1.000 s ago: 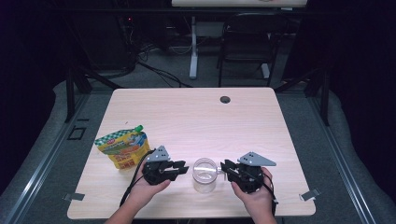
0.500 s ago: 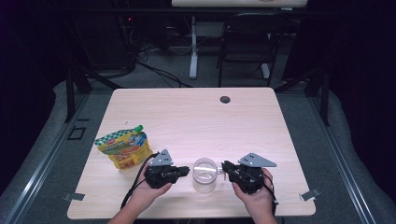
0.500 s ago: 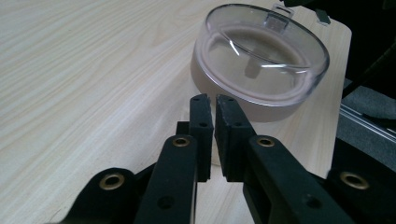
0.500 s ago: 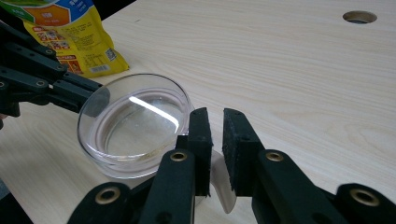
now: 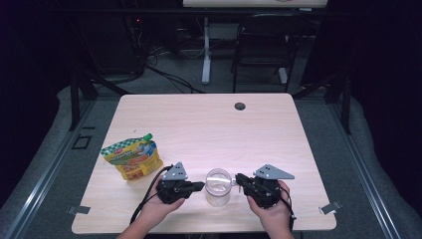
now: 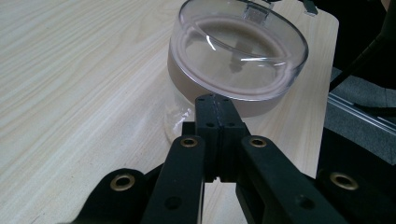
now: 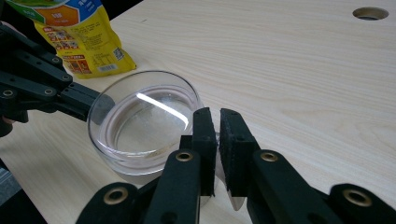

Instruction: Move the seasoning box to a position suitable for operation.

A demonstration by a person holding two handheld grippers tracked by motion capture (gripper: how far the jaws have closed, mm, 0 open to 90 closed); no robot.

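Glass jar [image 5: 218, 186] with a clear lid stands upright near the front edge of the wooden table [image 5: 209, 124], between the two grippers. Yellow pouch [image 5: 132, 158] with a green cap lies flat to the left of the jar, well apart from it, just beyond the left gripper [image 5: 199, 186]. A dark round hole [image 5: 240, 106] sits in the tabletop near the far edge, nothing around it.

Left gripper: jaws pressed fully together, nothing between them; in the left gripper view the joined tips [image 6: 215, 105] lie against or just short of the jar's lid [image 6: 238, 51], contact not clear. Right gripper [image 5: 238, 180]: jaws have just been closing; in the right gripper view a narrow gap stays between the pads [image 7: 205, 130], and they stand at the jar's rim [image 7: 144, 119]. Whether glass sits in that gap or the pads press on it I cannot tell; the jaws themselves cover that spot.

Each gripper blocks one side of the jar in the high view. Jar's base is half hidden behind the jaws in both gripper views. Pouch print is too small to read, and its top is cut off in the right gripper view. Beyond the table, dark floor with cables and chair legs, hard to make out.
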